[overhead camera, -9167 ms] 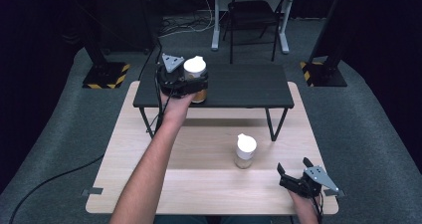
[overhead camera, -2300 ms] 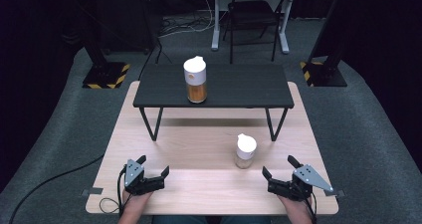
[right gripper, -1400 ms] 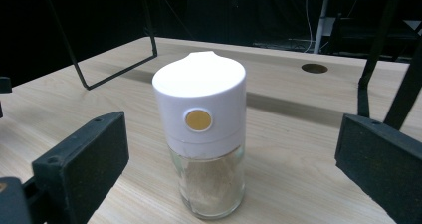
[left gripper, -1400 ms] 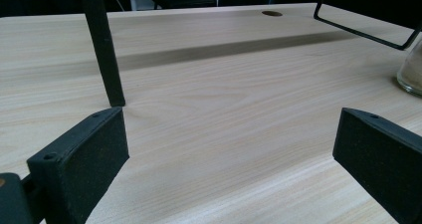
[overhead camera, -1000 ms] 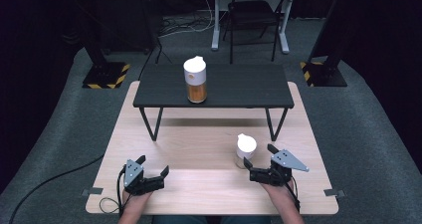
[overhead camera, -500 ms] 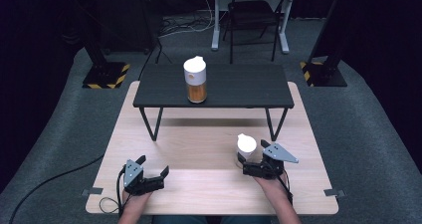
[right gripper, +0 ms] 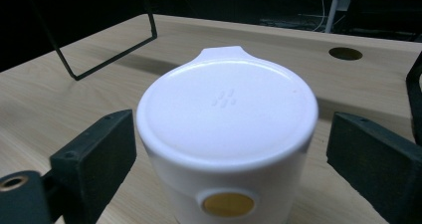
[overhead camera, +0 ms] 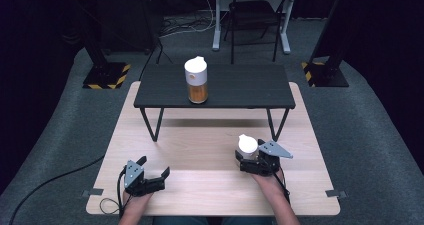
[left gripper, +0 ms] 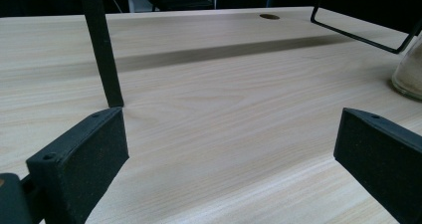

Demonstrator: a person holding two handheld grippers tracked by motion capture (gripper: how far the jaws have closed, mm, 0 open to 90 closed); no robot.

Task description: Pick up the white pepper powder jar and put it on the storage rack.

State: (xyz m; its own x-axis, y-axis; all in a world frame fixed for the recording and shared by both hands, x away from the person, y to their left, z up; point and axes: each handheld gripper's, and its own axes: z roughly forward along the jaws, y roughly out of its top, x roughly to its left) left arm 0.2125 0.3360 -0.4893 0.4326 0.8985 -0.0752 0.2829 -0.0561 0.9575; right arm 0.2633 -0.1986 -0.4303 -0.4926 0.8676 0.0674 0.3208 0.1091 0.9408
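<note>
Right tool [overhead camera: 248, 160] reached jar [overhead camera: 247, 146] on wooden table [overhead camera: 210, 150].

Both forearms reach in over the worktop's near edge, the left claw [overhead camera: 150, 177] spread wide near the left corner, the right claw [overhead camera: 248, 161] spread too, farther in.

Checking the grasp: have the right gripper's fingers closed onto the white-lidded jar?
No, the fingers stand apart from the white-lidded jar on both sides.
</note>
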